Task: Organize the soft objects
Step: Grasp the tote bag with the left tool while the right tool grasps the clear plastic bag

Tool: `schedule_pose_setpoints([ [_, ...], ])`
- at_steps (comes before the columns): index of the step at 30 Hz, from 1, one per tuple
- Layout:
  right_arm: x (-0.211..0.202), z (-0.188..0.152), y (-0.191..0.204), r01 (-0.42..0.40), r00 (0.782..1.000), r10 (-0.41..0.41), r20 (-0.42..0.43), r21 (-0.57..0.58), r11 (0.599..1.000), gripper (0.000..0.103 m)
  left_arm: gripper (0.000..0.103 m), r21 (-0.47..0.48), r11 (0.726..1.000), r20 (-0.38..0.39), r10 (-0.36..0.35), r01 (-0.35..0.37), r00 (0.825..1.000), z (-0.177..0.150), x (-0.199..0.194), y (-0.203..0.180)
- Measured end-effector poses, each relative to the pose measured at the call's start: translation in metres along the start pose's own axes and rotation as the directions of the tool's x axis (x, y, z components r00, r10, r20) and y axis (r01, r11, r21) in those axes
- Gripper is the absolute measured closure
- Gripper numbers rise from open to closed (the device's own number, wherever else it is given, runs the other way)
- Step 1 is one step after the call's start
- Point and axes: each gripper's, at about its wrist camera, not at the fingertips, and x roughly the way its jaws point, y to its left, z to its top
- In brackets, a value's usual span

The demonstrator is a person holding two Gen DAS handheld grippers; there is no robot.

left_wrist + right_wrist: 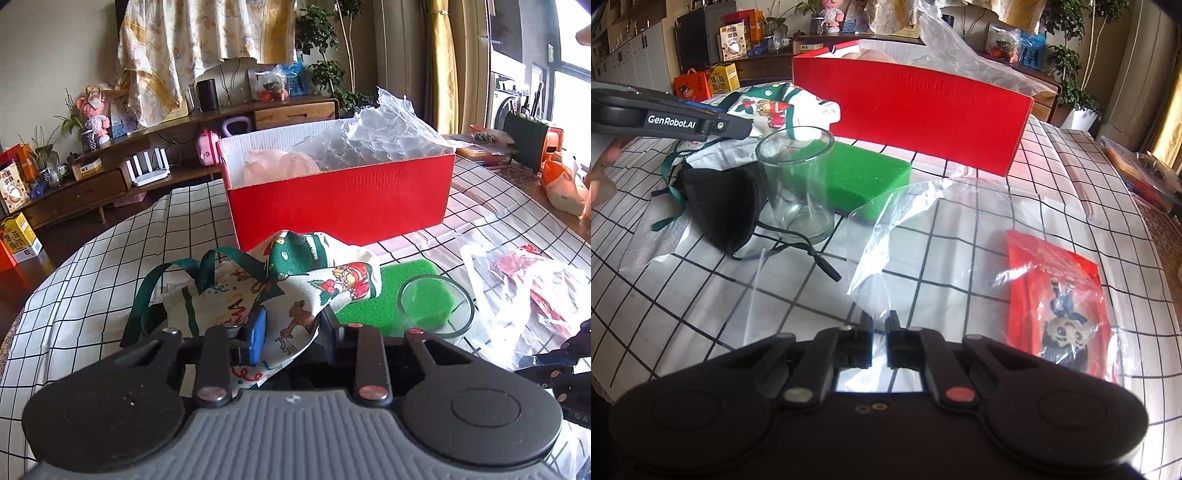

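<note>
Grid-check tablecloth [979, 206] in living room, one red box [916, 110], one glass [796, 188], one green sponge [864, 181], left gripper [291, 328] clamping printed tote bag [295, 291], right gripper [880, 332] pinching clear plastic bag [905, 236].

On the table [960, 258], the box [916, 110] stands at the far side, with crumpled plastic wrap [388, 129] inside it. The sponge [864, 181] lies just before the box. The glass [796, 188] stands near of the sponge, touching it. Left of the glass lies the mask [720, 206], and behind that the cloth bag [768, 107]. The packet [1060, 295] lies near right, well apart from the glass.
</note>
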Motion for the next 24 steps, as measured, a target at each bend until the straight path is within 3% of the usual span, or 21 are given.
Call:
schedule_pose_setpoints([
  [2,-0.003,0.000,-0.001,0.011,1.000,-0.011,0.006,0.005,1.000,0.099,0.085,-0.003,1.000,0.003,0.008,-0.008,1.000,0.001,-0.001,-0.001],
  [8,-0.022,0.000,-0.010,0.042,0.998,-0.043,0.042,0.025,0.999,0.101,0.092,-0.011,0.999,0.034,0.037,-0.036,0.999,0.008,-0.009,0.002],
  [16,-0.058,0.011,-0.032,0.069,0.991,-0.077,0.113,0.070,0.995,0.101,0.094,-0.061,0.997,0.062,0.050,-0.046,0.997,0.022,-0.024,0.021],
  [24,-0.093,0.028,-0.046,0.048,0.984,-0.060,0.169,0.078,0.996,0.102,0.094,-0.115,0.992,0.079,0.053,-0.044,0.995,0.039,-0.044,0.041],
])
